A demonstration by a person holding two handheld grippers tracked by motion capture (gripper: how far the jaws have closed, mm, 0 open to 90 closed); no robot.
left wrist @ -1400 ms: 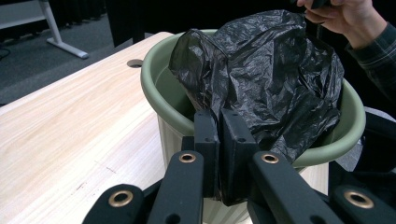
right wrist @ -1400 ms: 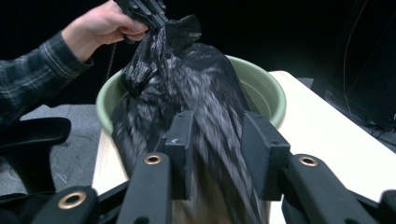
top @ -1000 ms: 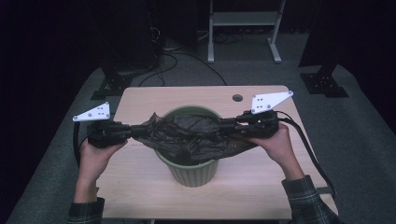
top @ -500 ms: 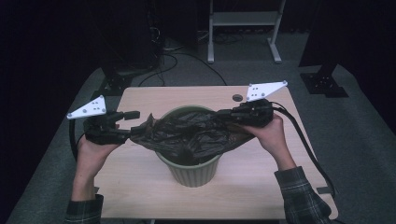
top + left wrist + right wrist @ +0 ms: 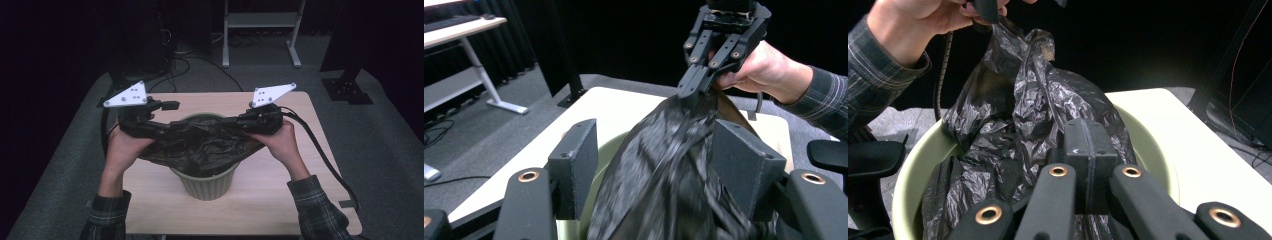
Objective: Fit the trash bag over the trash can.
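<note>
While the right gripper (image 5: pixel 245 121) pinches the black bag (image 5: pixel 200 145) over the green bin (image 5: pixel 205 182), the left gripper (image 5: pixel 654 165) has just opened, bag loose between its pads; the slack side could slump into the bin.

The left claw (image 5: pixel 167 106) has just been opening; its jaws stand apart. The right claw (image 5: pixel 240 121) is clamped tight, pointing toward the left one. Both forearms reach forward.
</note>
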